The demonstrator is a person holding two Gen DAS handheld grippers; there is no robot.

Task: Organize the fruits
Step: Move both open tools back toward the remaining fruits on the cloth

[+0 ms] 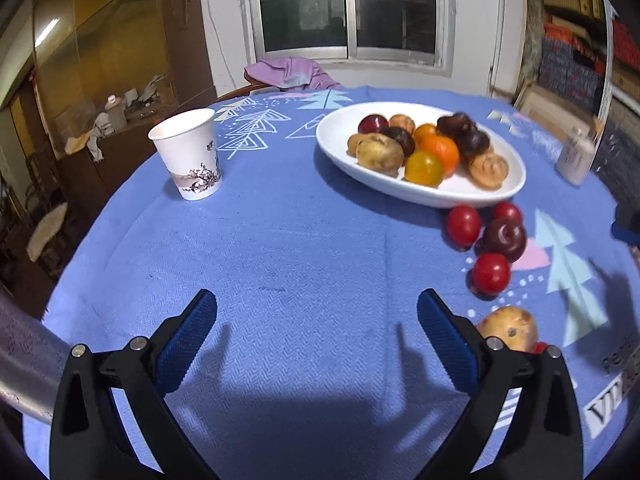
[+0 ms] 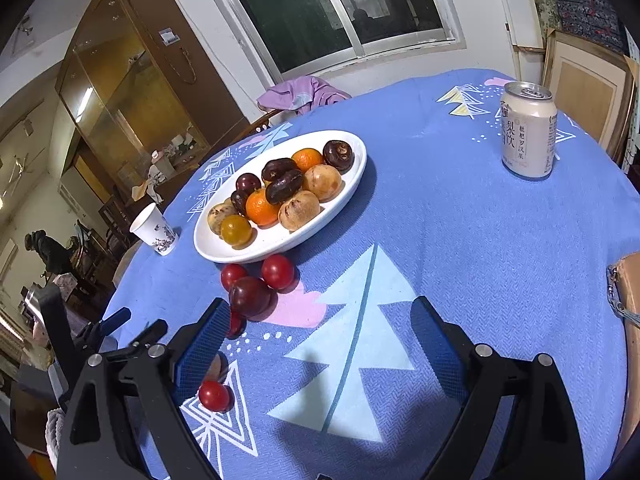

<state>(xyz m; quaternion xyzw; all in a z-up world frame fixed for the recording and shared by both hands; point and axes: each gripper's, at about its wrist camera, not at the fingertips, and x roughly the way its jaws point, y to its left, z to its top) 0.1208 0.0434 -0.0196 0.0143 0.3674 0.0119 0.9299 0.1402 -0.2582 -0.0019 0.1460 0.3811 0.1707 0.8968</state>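
Observation:
A white oval plate point(image 1: 516, 184) point(image 2: 352, 176) holds several fruits: oranges, dark plums, brown fruits. On the blue cloth beside it lie red cherry tomatoes point(image 1: 463, 225) point(image 2: 277, 271) and a dark plum point(image 1: 505, 239) point(image 2: 249, 296). A brown fruit point(image 1: 508, 329) lies just right of my left gripper point(image 1: 316, 320), which is open and empty over bare cloth. My right gripper point(image 2: 320, 328) is open and empty; its left finger point(image 2: 202, 350) partly hides a tomato and a brown fruit. Another tomato point(image 2: 214, 396) lies below that finger.
A paper cup point(image 1: 188, 154) point(image 2: 154, 230) stands at the table's left. A drink can point(image 2: 528, 130) point(image 1: 576, 156) stands at the right. The round table's edge curves near the cup. A chair with purple cloth point(image 1: 288, 74) stands behind the table.

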